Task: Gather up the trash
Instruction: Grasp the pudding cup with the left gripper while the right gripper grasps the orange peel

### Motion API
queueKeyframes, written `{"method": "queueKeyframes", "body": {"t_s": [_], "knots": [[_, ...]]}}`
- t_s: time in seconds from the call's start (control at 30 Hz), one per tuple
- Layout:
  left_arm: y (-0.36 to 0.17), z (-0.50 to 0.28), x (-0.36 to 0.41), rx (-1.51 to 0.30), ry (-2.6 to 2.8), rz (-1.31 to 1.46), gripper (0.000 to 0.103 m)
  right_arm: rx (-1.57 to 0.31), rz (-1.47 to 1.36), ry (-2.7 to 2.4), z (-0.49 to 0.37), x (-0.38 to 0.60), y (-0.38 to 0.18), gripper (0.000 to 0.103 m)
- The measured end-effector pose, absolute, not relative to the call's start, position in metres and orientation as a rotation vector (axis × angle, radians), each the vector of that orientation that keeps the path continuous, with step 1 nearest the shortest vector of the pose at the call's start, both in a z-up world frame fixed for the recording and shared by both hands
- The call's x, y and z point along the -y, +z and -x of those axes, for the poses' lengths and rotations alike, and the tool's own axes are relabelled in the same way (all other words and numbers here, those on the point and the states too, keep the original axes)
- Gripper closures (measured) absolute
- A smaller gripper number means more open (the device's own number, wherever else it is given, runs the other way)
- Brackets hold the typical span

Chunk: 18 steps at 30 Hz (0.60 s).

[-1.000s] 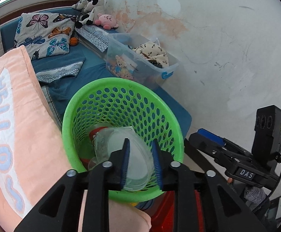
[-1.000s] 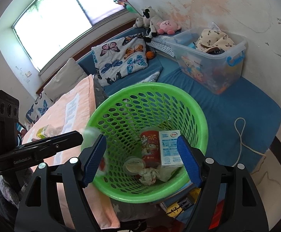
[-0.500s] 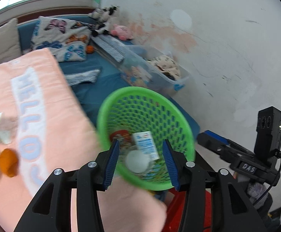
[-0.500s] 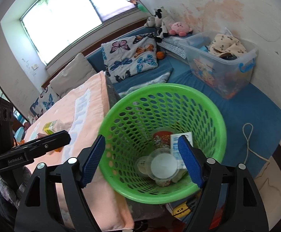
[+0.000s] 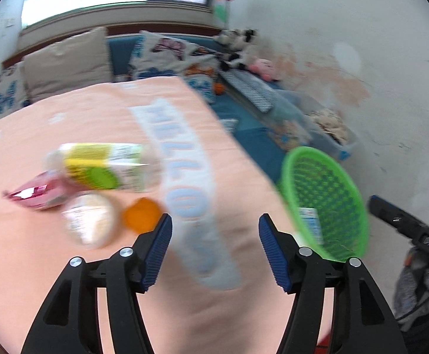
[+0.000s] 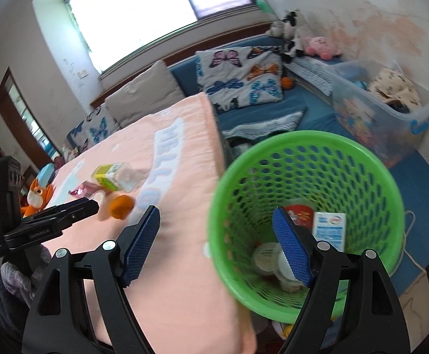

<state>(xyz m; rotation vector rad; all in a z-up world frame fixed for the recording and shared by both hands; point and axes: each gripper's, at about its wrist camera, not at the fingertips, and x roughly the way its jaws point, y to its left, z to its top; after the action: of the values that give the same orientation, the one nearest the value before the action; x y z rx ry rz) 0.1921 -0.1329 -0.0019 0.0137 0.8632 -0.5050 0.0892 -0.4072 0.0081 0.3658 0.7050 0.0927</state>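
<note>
Swung off the green basket [image 5: 326,203], left gripper [image 5: 214,247] was opening, empty, w/ right gripper [image 6: 216,244] apart; cup, carton binned; bottle [image 5: 105,165], wrapper [image 5: 34,193], orange peel [image 5: 140,215] left

A bottle [image 5: 105,166], wrapper [image 5: 34,193], cup [image 5: 89,221] and peel [image 5: 140,214] lie clustered on the blanket [image 5: 185,265]; the basket [image 6: 306,153] stands off its right edge.

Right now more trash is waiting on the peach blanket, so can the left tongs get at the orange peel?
Probably yes. The left tongs are opening with nothing between them, and the orange peel lies uncovered on the blanket just beyond the left finger.
</note>
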Motion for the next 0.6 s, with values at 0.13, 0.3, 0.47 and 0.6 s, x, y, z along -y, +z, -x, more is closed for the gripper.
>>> {"method": "queueKeyframes", "body": {"t_s": [0.13, 0.3, 0.47, 0.6], "knots": [[-0.013, -0.200, 0.099, -0.873, -0.417, -0.006, 0.036, -0.718, -0.343, 0.128, -0.101, 0.389, 0.008, 0.024], [-0.032, -0.213, 0.073, -0.901, -0.341, 0.003, 0.031, -0.743, -0.316, 0.166, -0.115, 0.368, 0.004, 0.024], [-0.044, -0.227, 0.064, -0.918, -0.305, 0.004, 0.027, -0.770, -0.279, 0.198, -0.126, 0.349, 0.000, 0.024], [-0.051, -0.238, 0.064, -0.931, -0.300, 0.011, 0.024, -0.780, -0.244, 0.217, -0.132, 0.335, -0.002, 0.024]]}}
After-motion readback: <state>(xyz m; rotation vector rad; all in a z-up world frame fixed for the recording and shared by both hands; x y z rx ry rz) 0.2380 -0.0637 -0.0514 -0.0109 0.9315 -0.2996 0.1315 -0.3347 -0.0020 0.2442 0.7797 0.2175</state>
